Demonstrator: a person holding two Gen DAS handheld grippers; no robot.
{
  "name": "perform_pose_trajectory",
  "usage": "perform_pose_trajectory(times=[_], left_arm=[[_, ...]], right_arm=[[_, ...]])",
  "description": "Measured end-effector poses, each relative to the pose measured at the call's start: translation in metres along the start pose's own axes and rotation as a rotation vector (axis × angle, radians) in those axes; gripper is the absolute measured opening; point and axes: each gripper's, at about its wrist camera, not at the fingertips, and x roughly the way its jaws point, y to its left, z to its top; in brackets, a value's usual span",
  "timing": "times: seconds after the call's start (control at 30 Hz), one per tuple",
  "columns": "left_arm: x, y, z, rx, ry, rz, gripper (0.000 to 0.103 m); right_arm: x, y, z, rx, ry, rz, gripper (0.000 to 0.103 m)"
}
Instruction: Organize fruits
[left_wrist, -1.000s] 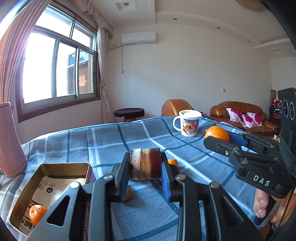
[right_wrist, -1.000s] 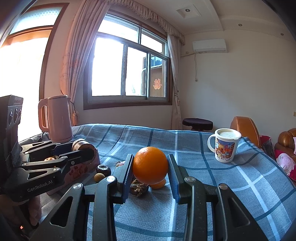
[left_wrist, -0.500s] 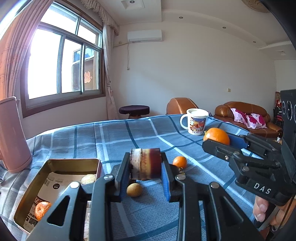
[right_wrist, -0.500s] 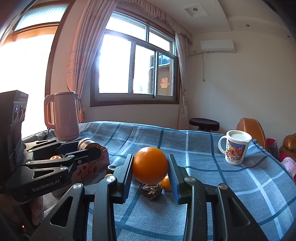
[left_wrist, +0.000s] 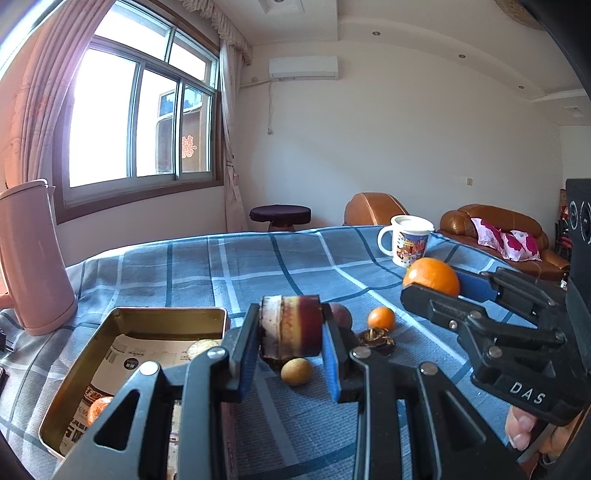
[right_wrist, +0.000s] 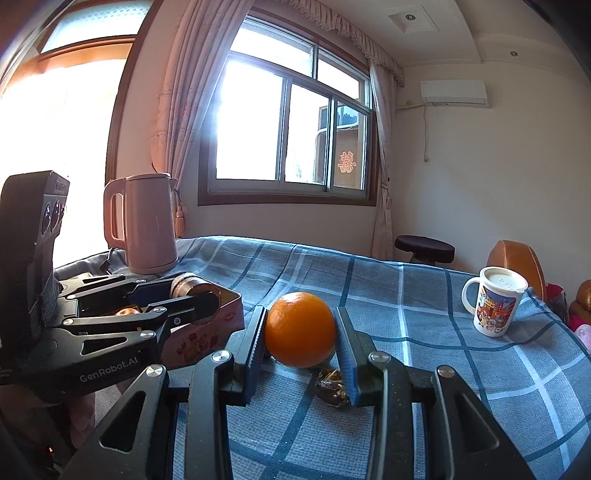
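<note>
My left gripper (left_wrist: 290, 328) is shut on a short dark red cylinder of fruit (left_wrist: 291, 325), pale at one end, held above the table beside the open gold tin (left_wrist: 166, 312). The tin holds a mandarin (left_wrist: 98, 408) and a pale round fruit (left_wrist: 201, 347). My right gripper (right_wrist: 300, 339) is shut on a large orange (right_wrist: 300, 339) above the blue checked cloth. Loose on the cloth lie a small orange (left_wrist: 381, 317), a yellow-brown fruit (left_wrist: 296, 372), a dark wrinkled fruit (left_wrist: 376, 338) and a reddish fruit (left_wrist: 340, 314). Each gripper shows in the other's view: the left gripper (right_wrist: 199, 295), the right gripper (left_wrist: 432, 291).
A pink kettle (left_wrist: 31, 258) stands at the table's far left, behind the tin. A printed white mug (left_wrist: 408, 240) with a lid stands near the far right edge. A dark stool (left_wrist: 280, 214) and brown sofas lie beyond the table. A hand (left_wrist: 524, 428) grips the right tool.
Both grippers have swung leftward toward the tin, each keeping its fruit. The tin now lies closer to the left jaws, and the loose fruits have come out from behind them.
</note>
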Motion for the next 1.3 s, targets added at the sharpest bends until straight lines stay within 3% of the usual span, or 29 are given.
perform_pose_trajectory(times=[1.3], left_arm=[[-0.008,0.069,-0.006,-0.098,0.038,0.096,0.032]], right_arm=[[0.046,0.064,0.021,-0.118,0.046,0.127,0.038]])
